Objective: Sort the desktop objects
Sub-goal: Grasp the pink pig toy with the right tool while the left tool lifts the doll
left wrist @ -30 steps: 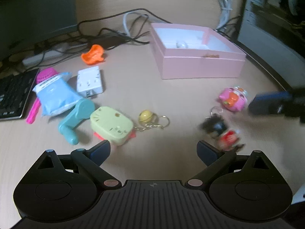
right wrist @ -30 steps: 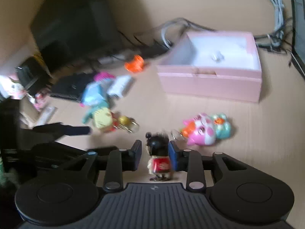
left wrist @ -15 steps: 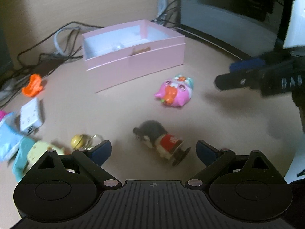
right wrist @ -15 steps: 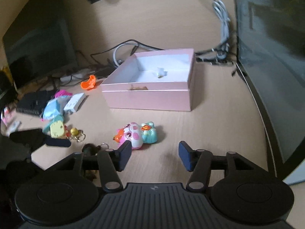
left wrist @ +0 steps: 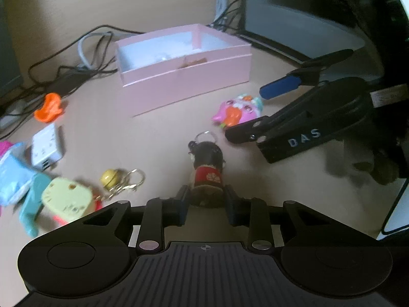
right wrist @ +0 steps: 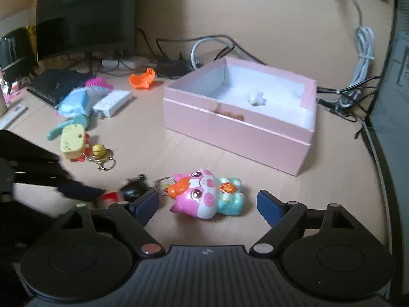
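The left wrist view looks straight down onto the left gripper (left wrist: 207,202), whose jaws have just been closing and now press on the base of a small doll keychain (left wrist: 207,165) with black hair and a red dress, its metal ring lying on the wooden desk (left wrist: 158,133). The right wrist view catches that same doll (right wrist: 127,192) only as a dark blur at its left edge, yet it shows the inside of the pink box (right wrist: 237,130), where a small white object (right wrist: 256,98) rests on the white floor. In that view the right gripper (right wrist: 208,204) stands with its jaws wide, having just been opening, and the pink cat toy (right wrist: 204,198) lies on the desk between the blue pads without either pad touching it. Both grippers tilt downward toward the desk. From the left view the right gripper (left wrist: 263,112) reaches in from the right beside the cat toy (left wrist: 236,110), and its black body carries the pale letters "DAS". Further left lie a yellow cat-face charm (left wrist: 66,200) with a gold bell (left wrist: 111,176), a white adapter (left wrist: 46,147) and an orange clip (left wrist: 48,107).
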A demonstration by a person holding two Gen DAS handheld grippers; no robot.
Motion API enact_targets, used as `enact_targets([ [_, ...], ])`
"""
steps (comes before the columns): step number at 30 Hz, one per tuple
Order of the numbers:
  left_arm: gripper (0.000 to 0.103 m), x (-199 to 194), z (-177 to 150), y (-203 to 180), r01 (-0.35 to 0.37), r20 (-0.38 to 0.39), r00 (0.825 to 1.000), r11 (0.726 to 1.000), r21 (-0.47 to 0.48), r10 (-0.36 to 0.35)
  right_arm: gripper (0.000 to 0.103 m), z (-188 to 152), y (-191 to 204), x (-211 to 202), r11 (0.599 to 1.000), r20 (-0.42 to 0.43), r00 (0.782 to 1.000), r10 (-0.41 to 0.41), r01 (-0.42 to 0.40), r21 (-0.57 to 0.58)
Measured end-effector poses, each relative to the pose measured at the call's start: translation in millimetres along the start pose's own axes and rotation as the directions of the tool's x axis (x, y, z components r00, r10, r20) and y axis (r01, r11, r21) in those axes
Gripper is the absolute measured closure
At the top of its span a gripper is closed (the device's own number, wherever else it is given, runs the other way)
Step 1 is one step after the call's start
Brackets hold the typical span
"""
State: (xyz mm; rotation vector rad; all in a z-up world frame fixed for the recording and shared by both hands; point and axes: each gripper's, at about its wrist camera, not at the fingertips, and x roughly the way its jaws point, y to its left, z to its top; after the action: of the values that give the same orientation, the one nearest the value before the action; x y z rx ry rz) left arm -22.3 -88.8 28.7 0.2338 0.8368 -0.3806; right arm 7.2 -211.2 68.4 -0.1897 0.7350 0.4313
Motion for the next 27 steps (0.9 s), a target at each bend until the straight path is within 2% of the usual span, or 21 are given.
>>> enact_targets([
  [1, 0.066, -0.8, -1.4, 1.3, -0.020, -0.002, 1.000, 1.000, -0.010, 0.020, 0.018, 0.3, 1.0, 4.0, 1.000, -0.005, 1.000, 0.000, 0.000, -0.002],
  [3, 0.044, -3.2, -2.6, 4.3, -0.012, 0.004, 1.000, 0.999, -0.030, 0.012, 0.018, -0.5, 0.9, 7.9, 1.000, -0.004, 1.000, 0.001, -0.001, -0.002],
  [4, 0.041, -4.2, -2.4, 4.4, -0.007, 0.012, 1.000, 0.999, -0.038, 0.007, 0.020, -0.6, 0.4, 8.8, 1.000, -0.001, 1.000, 0.000, 0.000, 0.002],
  [5, 0.037, -4.0, -1.1, 3.6, -0.008, 0.016, 1.000, 0.999, -0.036, 0.008, 0.027, -1.0, -2.4, 7.7, 1.000, 0.003, 1.000, 0.006, -0.007, 0.012],
  [9, 0.032, 6.6, 7.2, 4.1, -0.026, 0.010, 1.000, 0.999, -0.047, 0.026, 0.036, -2.1, -12.2, -0.8, 0.997, 0.018, 1.000, 0.006, -0.007, 0.076],
  [13, 0.039, 23.1, 17.2, 8.7, -0.027, -0.010, 1.000, 0.997, -0.078, 0.026, 0.037, -11.5, -18.2, -18.4, 0.995, 0.016, 1.000, -0.019, 0.018, 0.100],
  [14, 0.048, 23.9, 18.3, 8.1, -0.024, -0.005, 1.000, 0.997, -0.075, 0.023, 0.037, -15.1, -19.5, -23.7, 0.995, 0.013, 1.000, -0.022, 0.021, 0.099],
  [15, 0.062, 23.2, 18.9, 6.7, -0.016, -0.002, 1.000, 0.998, -0.064, 0.016, 0.037, -18.0, -19.6, -28.2, 0.995, 0.009, 1.000, -0.026, 0.025, 0.096],
  [17, 0.069, 19.8, 19.3, 2.7, -0.005, -0.002, 1.000, 0.999, -0.034, 0.005, 0.037, -24.5, -19.5, -38.7, 0.996, -0.005, 1.000, -0.031, 0.031, 0.085],
  [20, 0.069, 4.5, 18.4, 0.9, 0.027, 0.016, 1.000, 0.999, -0.022, -0.027, 0.038, -27.9, -18.6, -56.7, 0.998, -0.009, 1.000, -0.026, 0.026, 0.063],
  [22, 0.069, -13.5, 24.3, 1.8, 0.048, 0.053, 0.997, 0.999, -0.017, -0.047, 0.038, -22.8, -19.1, -72.8, 0.999, 0.019, 1.000, -0.024, 0.023, 0.047],
  [25, 0.069, -46.5, 50.1, 10.3, 0.063, 0.175, 0.983, 0.998, 0.010, -0.063, 0.038, 1.6, -24.5, -109.7, 0.999, 0.136, 0.991, -0.021, 0.015, 0.043],
  [27, 0.069, -62.6, 69.9, 17.5, 0.044, 0.255, 0.966, 0.999, 0.018, -0.047, 0.038, 22.5, -29.2, -131.3, 0.999, 0.236, 0.971, -0.035, 0.024, 0.048],
])
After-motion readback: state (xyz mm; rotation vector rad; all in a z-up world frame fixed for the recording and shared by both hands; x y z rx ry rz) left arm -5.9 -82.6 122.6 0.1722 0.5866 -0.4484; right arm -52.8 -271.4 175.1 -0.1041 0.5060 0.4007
